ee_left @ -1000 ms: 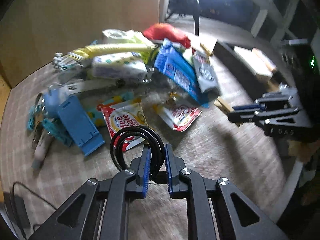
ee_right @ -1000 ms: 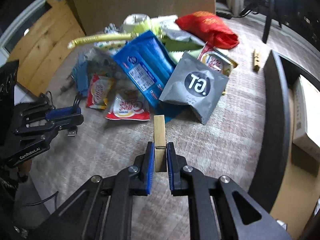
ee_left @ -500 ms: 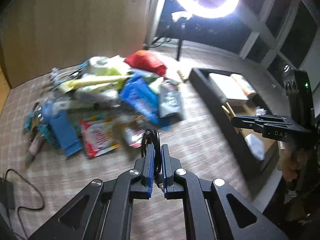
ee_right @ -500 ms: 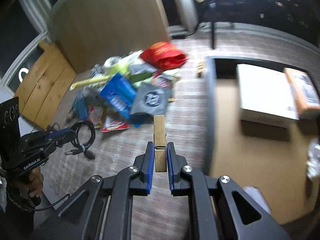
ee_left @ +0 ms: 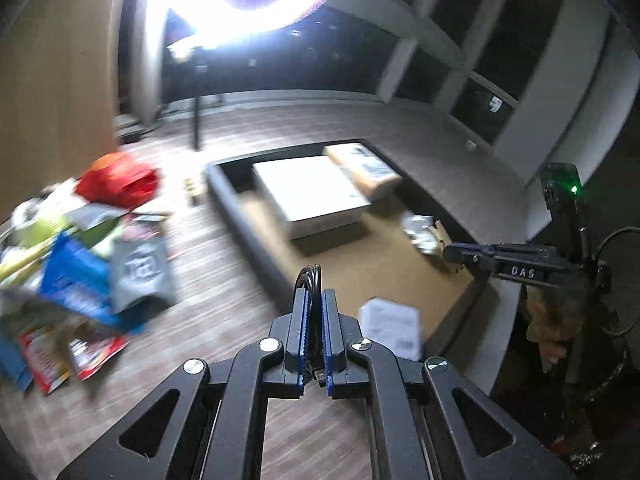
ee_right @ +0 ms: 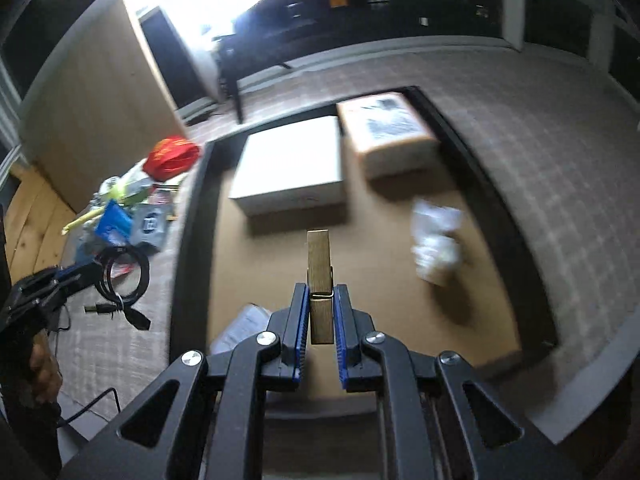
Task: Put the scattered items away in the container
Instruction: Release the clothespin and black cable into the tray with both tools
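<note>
The right gripper (ee_right: 321,322) has its fingers clamped on a wooden clothespin (ee_right: 319,276), gripped at its lower half with the free end standing forward of the fingertips. The left gripper (ee_left: 315,334) has its fingers pressed together on a coiled black cable (ee_left: 313,280); in the right wrist view the coil (ee_right: 122,278) hangs below the left fingers with its plugs dangling loose.

Directly ahead of and below the right fingers lies the container (ee_right: 188,240), a shallow dark-walled tray with a brown floor. The clothespin is above that floor. The cable is short of the near wall, on the pile side. The tray already holds a white box (ee_right: 290,168), a tan box (ee_right: 386,132), a crumpled white packet (ee_right: 434,240) and a white paper item (ee_right: 240,326).

Step in hand: delivery of both items.

1. Lower the right fingers toward bare brown floor between the white box and the crumpled packet before releasing, so the clothespin does not bounce out.
2. Carry the left fingers across the wall far enough that the hanging coil and plugs clear the rim.
3. Release only when the dangling plugs are inside.

The remaining pile (ee_left: 92,256) lies on the carpet left of the left fingers.
</note>
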Tool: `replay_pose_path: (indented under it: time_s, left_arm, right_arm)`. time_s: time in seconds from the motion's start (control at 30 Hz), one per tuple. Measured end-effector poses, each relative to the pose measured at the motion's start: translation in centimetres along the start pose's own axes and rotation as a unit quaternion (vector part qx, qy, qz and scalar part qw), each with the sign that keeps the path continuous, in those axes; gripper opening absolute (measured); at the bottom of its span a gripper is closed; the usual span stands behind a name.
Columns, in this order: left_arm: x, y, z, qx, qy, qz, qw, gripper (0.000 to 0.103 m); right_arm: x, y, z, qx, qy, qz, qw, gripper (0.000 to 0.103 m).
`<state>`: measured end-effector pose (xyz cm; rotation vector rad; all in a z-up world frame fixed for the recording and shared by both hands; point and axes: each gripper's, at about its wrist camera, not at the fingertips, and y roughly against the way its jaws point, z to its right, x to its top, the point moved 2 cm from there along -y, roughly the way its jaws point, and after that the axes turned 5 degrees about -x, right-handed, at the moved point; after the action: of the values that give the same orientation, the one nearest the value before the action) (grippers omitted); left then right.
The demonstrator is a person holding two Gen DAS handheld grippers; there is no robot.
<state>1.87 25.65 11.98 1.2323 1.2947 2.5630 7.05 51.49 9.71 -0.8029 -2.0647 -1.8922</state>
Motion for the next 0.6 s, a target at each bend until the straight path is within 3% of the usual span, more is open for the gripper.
replay_pose_path:
  time_s: [0.37, 0.4, 0.43, 0.47, 0.5, 0.6]
  left_arm:
    - [3.0, -5.0, 4.6, -0.006, -0.018, 0.001, 0.9998, 0.005]
    - [3.3, -5.0, 4.6, 0.003, -0.014, 0.008, 0.9999, 0.007]
    - [3.5, -5.2, 4.5, 0.011, -0.008, 0.011, 0.9998, 0.021]
    - [3.7, -5.3, 4.4, 0.015, -0.002, 0.01, 0.9998, 0.043]
    - [3.8, -5.2, 4.2, 0.016, 0.003, 0.014, 0.9998, 0.048]
    - [3.9, -4.5, 4.0, 0.027, 0.003, 0.026, 0.9993, 0.046]
  right_arm:
    - [-0.4, 0.6, 4.4, -0.01, -0.013, 0.008, 1.0, 0.013]
    - [-0.3, 0.6, 4.4, -0.012, -0.01, 0.01, 1.0, 0.021]
    - [-0.2, 0.7, 4.5, -0.018, -0.011, 0.012, 1.0, 0.028]
    - [-0.2, 0.9, 4.6, -0.02, -0.012, 0.017, 1.0, 0.039]
    - [-0.1, 1.1, 4.5, -0.018, -0.013, 0.024, 0.999, 0.041]
    - [0.2, 1.3, 4.1, -0.011, -0.013, 0.03, 0.999, 0.041]
